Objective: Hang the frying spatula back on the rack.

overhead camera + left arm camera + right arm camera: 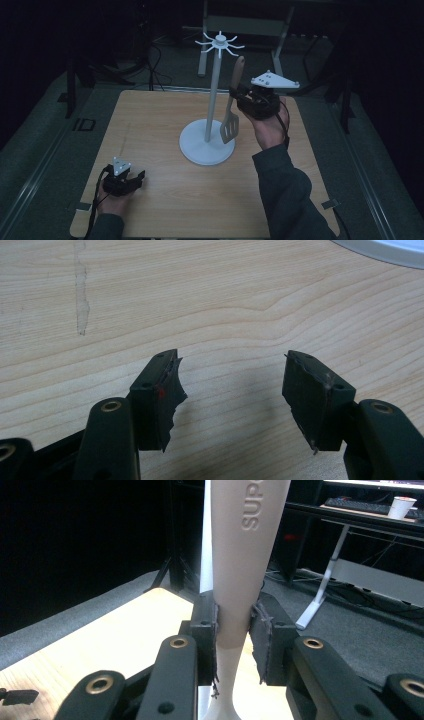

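**Spatula clamped upright beside the stand**

Spatula [233,107] hangs above the wooden table [150,125], handle up and slotted blade down, gripped partway along its handle by the right gripper [235,95]. From the high view the blade sits just over the round base of the white hook stand [212,115], close to the right of the pole, while the handle's top reaches toward the ring of hooks at the pole's head without touching them. In the right gripper view the two jaws press against either side of the pale handle [235,580], which rises straight between them; raised letters run along its upper part.

Near the table's front left corner, the left gripper [137,177] rests low, well apart from the stand. Its jaws stand wide with nothing between them, bare wood grain showing in the gap in the left gripper view, and the stand's base edge [385,250] sits at the top right corner.
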{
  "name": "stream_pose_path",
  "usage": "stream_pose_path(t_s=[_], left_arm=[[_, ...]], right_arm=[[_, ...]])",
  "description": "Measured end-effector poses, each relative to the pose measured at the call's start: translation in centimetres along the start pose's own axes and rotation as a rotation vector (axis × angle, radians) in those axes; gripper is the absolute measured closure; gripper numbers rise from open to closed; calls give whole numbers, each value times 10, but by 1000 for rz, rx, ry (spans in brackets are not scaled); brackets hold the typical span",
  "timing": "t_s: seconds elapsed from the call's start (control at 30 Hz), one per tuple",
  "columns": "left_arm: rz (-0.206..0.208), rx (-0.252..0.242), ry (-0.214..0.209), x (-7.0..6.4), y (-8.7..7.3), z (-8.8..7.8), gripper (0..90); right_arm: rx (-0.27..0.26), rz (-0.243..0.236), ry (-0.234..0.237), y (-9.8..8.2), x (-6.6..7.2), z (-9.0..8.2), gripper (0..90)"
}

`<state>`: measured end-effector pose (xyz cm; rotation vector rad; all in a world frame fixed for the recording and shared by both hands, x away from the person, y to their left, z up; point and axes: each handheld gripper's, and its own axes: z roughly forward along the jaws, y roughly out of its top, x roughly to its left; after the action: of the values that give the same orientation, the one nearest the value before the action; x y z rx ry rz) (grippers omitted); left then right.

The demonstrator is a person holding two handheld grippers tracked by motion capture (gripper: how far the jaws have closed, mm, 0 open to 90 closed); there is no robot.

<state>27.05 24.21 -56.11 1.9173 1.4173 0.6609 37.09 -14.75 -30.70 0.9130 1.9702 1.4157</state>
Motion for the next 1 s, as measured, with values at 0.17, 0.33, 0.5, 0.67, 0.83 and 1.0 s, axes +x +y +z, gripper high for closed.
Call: stream_pose_path(t_s=[0.17, 0.33, 0.5, 0.67, 0.83, 1.0], left_arm=[[4, 2, 0, 0, 0, 0, 402], [3, 2, 0, 0, 0, 0, 401], [2, 1, 0, 0, 0, 0, 401], [3, 2, 0, 0, 0, 0, 401], [2, 0, 0, 0, 0, 0, 400], [1, 0, 0, 0, 0, 0, 400]], right_arm=[[3, -3, 1, 1, 0, 0, 734], [2, 1, 0, 4, -1, 1, 734], [5, 2, -3, 4, -2, 2, 733], [13, -3, -2, 5, -2, 4, 734], [15, 0, 4, 6, -2, 5, 734], [18, 6, 4, 6, -3, 7, 733]])
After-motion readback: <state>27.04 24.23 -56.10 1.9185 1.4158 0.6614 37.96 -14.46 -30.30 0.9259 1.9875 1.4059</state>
